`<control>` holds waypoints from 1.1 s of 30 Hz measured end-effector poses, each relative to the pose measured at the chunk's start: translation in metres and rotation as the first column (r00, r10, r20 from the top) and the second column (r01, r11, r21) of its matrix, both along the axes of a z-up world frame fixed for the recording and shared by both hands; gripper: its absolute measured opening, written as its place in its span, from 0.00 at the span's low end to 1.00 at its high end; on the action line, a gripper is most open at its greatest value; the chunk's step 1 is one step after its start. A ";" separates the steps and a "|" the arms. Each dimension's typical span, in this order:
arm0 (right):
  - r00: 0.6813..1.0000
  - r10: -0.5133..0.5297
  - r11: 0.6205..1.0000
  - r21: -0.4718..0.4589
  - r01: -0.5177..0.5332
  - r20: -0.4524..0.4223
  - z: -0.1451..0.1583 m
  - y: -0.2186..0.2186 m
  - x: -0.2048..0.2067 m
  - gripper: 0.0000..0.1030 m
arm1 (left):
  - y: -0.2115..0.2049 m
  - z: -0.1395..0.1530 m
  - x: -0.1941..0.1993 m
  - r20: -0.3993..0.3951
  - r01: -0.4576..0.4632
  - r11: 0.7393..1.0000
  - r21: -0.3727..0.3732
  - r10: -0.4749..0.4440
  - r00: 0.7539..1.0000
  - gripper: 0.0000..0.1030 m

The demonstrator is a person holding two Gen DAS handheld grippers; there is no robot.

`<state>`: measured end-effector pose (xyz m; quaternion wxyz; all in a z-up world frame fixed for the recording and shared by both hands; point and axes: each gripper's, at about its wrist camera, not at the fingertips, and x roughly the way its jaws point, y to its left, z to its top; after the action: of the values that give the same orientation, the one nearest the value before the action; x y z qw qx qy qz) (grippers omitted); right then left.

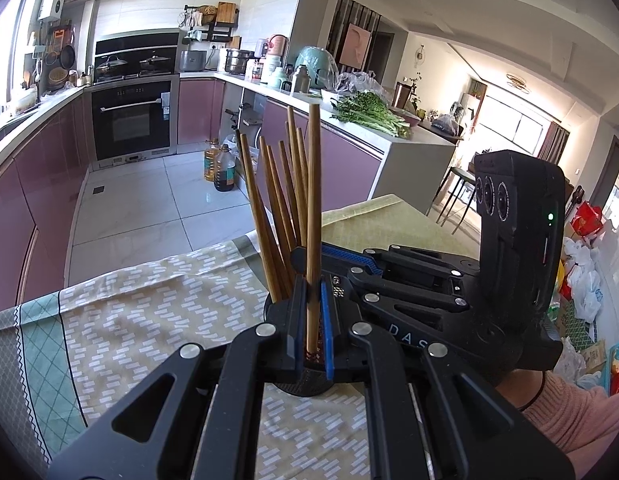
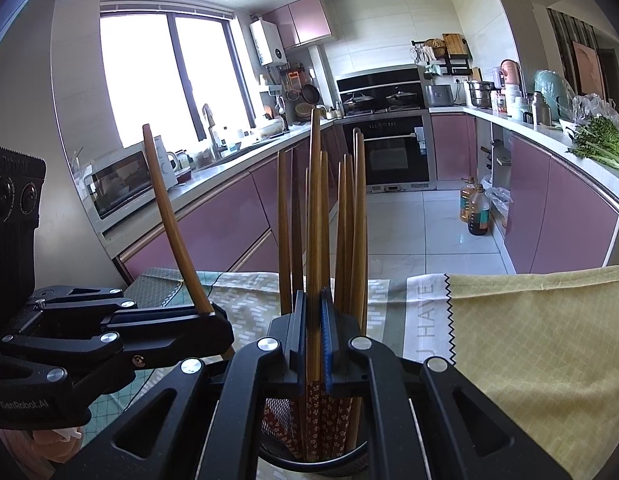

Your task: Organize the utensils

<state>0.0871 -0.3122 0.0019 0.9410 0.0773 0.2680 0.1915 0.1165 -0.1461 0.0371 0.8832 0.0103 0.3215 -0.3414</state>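
Two chopsticks were pinched, one point(image 1: 313, 216) in my left gripper point(image 1: 313, 336), one point(image 2: 314, 240) in my right gripper point(image 2: 314, 344), both upright over the black mesh holder point(image 2: 277, 436) of chopsticks on the patterned tablecloth point(image 1: 149, 320).

Smooth wooden chopsticks point(image 2: 314, 216), black mesh metal holder point(image 2: 277, 424), matt woven tablecloth point(image 1: 149, 320)

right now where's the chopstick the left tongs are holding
In the left wrist view it stands upright, pinched in the left tongs, the chopstick just right of the bunch in the black holder. The right wrist view shows it leaning, left of that bunch.
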 end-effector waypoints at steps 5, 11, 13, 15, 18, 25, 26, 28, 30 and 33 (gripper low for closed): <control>1.000 -0.013 1.000 0.002 0.013 -0.019 -0.006 -0.002 0.000 0.08 | -0.001 -0.010 0.004 -0.008 -0.007 1.000 0.013 0.007 1.000 0.08; 1.000 -0.024 1.000 0.003 0.024 -0.012 -0.005 -0.006 -0.010 0.15 | 0.012 -0.016 0.002 0.011 -0.051 0.999 0.000 0.051 0.999 0.21; 0.999 -0.033 0.999 0.004 0.033 -0.003 -0.004 -0.007 -0.016 0.24 | 0.021 -0.016 -0.004 0.040 -0.084 0.996 -0.011 0.085 0.996 0.37; 0.999 -0.032 0.999 0.003 0.032 0.008 -0.003 -0.006 -0.023 0.29 | 0.032 -0.016 -0.011 0.088 -0.139 0.990 -0.011 0.139 0.986 0.42; 0.999 -0.031 0.999 -0.014 0.032 0.039 -0.002 0.000 -0.035 0.48 | 0.047 -0.018 -0.021 0.134 -0.202 0.979 -0.014 0.202 0.970 0.63; 0.991 -0.045 0.995 -0.080 0.056 0.123 -0.004 0.020 -0.061 0.86 | 0.081 -0.019 -0.054 0.245 -0.357 0.934 -0.029 0.353 0.903 0.95; 0.989 -0.049 0.994 -0.087 0.061 0.140 -0.004 0.023 -0.065 0.87 | 0.084 -0.018 -0.057 0.250 -0.372 0.928 -0.030 0.367 0.896 0.95; 0.985 -0.058 0.993 -0.091 0.073 0.162 -0.005 0.025 -0.072 0.94 | 0.091 -0.018 -0.064 0.271 -0.407 0.913 -0.036 0.401 0.875 0.95; 0.982 -0.063 0.994 -0.082 0.079 0.179 -0.004 0.025 -0.077 0.94 | 0.097 -0.019 -0.070 0.286 -0.434 0.900 -0.038 0.426 0.858 0.95; 0.976 -0.073 0.992 -0.086 0.092 0.203 -0.004 0.028 -0.085 0.94 | 0.101 -0.021 -0.082 0.314 -0.464 0.885 -0.033 0.450 0.836 0.95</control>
<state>0.0025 -0.2837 -0.0017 0.9729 0.0239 0.1777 0.1459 0.0348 -0.0451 0.0163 0.9781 0.0067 0.1781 -0.1076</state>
